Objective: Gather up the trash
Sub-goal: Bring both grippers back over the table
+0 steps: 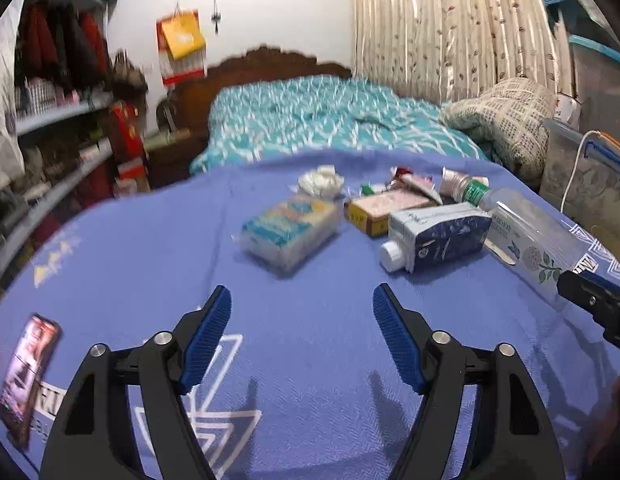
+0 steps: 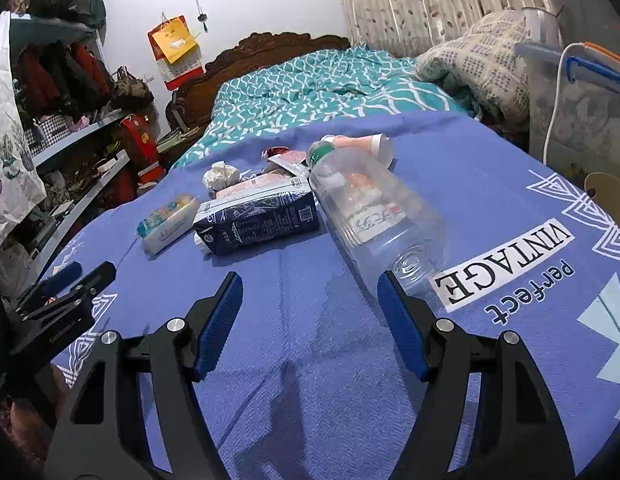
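On the blue blanket spread over the bed, the trash lies in 1 loose cluster, and the dark blue carton serves as landmark. Left of the carton sits a tissue pack, its long axis running up and to the right in the right wrist view. Beyond the carton lies a crumpled tissue, with a flat pink box and wrappers just behind. The carton lies on its side, its white cap pointing toward the near left. Right of it, touching or nearly so, a clear plastic bottle lies on its side, green-capped neck away, base toward the right claw.

The left claw stands wide apart, empty, over bare blanket short of the tissue pack. The right claw is also apart and holds nothing; whether its right finger touches the bottle's base cannot be told.
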The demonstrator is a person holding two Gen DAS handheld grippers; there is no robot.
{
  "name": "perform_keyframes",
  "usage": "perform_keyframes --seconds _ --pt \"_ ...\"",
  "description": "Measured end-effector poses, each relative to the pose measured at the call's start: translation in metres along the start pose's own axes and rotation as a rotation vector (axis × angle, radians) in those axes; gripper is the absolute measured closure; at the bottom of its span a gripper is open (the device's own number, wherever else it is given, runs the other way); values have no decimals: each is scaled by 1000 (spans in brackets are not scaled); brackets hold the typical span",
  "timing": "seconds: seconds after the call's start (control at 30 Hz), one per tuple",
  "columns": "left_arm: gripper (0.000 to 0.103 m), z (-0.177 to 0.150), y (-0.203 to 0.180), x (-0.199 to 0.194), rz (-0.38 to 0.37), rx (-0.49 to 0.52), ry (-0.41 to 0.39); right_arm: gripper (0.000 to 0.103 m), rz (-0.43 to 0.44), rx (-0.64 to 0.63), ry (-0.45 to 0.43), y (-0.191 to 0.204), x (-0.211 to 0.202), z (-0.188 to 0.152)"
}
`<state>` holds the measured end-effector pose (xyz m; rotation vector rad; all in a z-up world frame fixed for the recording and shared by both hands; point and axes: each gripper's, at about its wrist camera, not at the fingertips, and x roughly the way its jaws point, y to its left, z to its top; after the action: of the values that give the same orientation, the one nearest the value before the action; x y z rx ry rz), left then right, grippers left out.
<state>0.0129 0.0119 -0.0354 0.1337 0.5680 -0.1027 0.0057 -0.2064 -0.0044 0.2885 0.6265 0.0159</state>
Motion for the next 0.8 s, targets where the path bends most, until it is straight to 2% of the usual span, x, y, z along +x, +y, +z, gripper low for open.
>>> perform_keyframes --seconds 0.1,0.27,0.33,0.43,0.63,0.8 --pt "23 0 1 -7 14 -3 -35 32 -13 -15 -19 2 -4 0" --pt "9 -3 11 -25 36 -55 -124 32 -74 -70 -108 7 -18 6" --pt "8 -5 11 -37 49 -60 -184 32 -103 -86 -148 8 -24 7" --pt "8 -7 11 -47 63 -61 -235 29 -136 -118 -195 13 -29 4" --pt "8 -4 18 -40 55 -97 -199 16 -148 -182 -256 26 -39 -1" --pt "8 -4 15 -39 69 -85 -195 15 -144 -184 -260 29 -38 -2"
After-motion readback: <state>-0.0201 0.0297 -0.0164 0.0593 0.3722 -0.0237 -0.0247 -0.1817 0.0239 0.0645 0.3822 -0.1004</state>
